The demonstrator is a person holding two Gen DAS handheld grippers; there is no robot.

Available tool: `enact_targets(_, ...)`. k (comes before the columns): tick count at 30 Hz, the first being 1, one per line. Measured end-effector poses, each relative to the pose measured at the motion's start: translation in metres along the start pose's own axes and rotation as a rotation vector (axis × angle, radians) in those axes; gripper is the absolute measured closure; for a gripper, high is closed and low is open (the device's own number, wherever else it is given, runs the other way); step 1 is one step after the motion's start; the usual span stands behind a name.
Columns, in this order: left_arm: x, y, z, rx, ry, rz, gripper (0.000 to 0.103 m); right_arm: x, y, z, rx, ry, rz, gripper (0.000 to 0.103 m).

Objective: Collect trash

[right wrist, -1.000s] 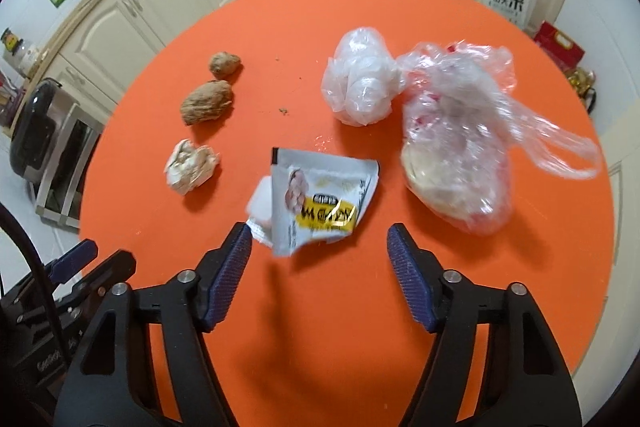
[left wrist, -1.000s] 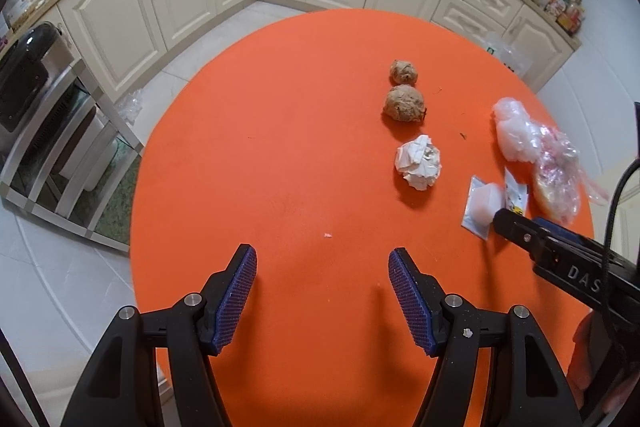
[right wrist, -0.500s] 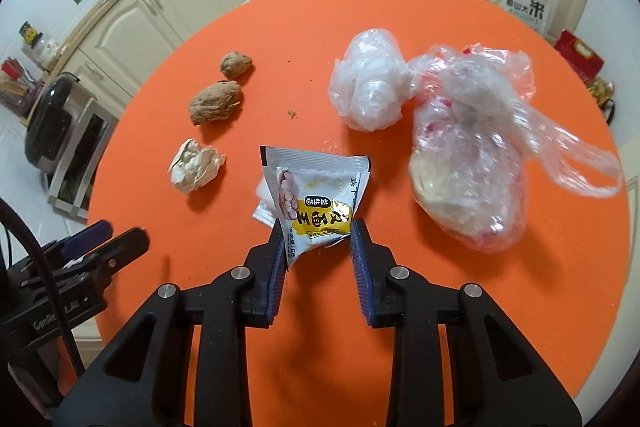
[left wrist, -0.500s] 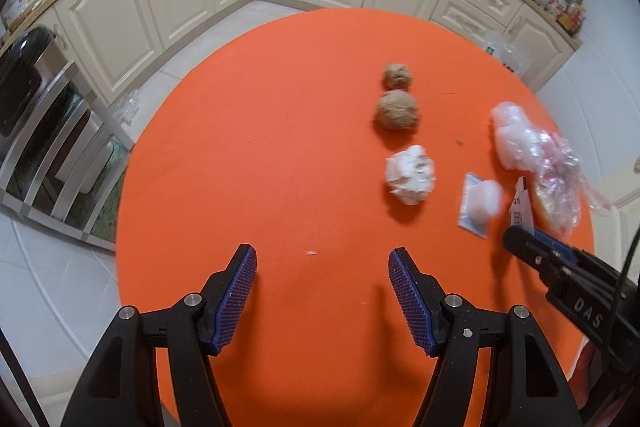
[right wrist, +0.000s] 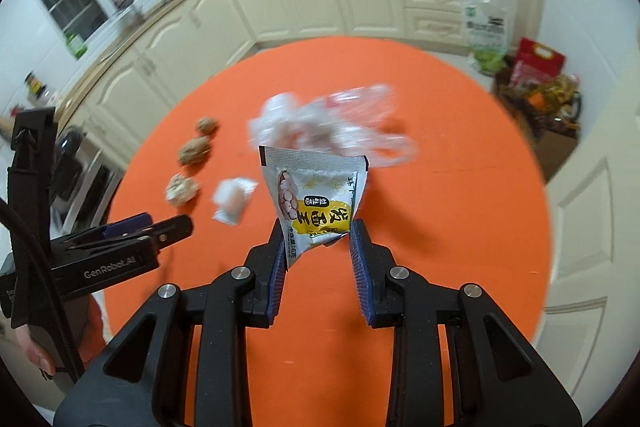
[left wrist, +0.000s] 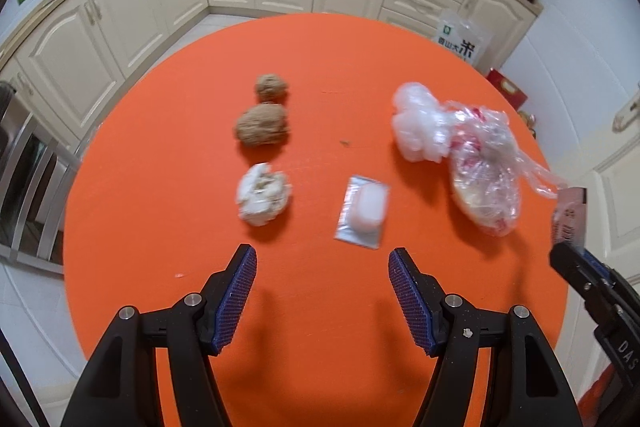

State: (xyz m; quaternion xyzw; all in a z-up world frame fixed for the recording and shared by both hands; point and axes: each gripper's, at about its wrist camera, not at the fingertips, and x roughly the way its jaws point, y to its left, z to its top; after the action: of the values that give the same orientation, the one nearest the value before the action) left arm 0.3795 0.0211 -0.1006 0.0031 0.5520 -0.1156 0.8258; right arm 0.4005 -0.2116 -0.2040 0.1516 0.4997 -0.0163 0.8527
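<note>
The right gripper (right wrist: 318, 241) had its jaws clamped on the lower corner of the snack packet (right wrist: 314, 193), which stood up and away from the pads, lifted clear of the orange table (right wrist: 460, 235). The bag's yellow label sat just above the fingertips and its torn silver top edge pointed toward the clear plastic bag (right wrist: 340, 127) beyond it.

The left gripper (left wrist: 322, 293) hung over the near side of that table with jaws spread wide and nothing between them. Just beyond its right finger lay the small clear sachet (left wrist: 366, 211), flat on the table. To the left of the sachet sat the crumpled white wad (left wrist: 263, 193). Farther from the sachet were two brown lumps (left wrist: 262, 125). To its right lay the plastic bags (left wrist: 484, 171).
</note>
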Motion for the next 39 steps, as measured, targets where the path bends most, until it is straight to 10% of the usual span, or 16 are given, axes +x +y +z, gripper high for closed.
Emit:
enact_targets(11,0.046,-0.039,0.033,0.068,0.059,0.046,0.043,0.016,-0.061,0.002,0.109,0.005,0.029,0.082)
enact_targets(17,0.059,-0.046,0.036,0.08,0.053,0.085,0.085,0.03,-0.066,0.001,0.109,0.034,0.052,0.091)
enact_targets(28,0.041,-0.044,0.021,0.074,-0.014,0.031,0.086,0.042,-0.067,-0.002,0.114,0.064,0.033,0.077)
enact_targets(39,0.026,-0.039,-0.003,0.074,-0.013,0.034,0.086,0.032,-0.067,-0.013,0.138,0.066,0.022,0.094)
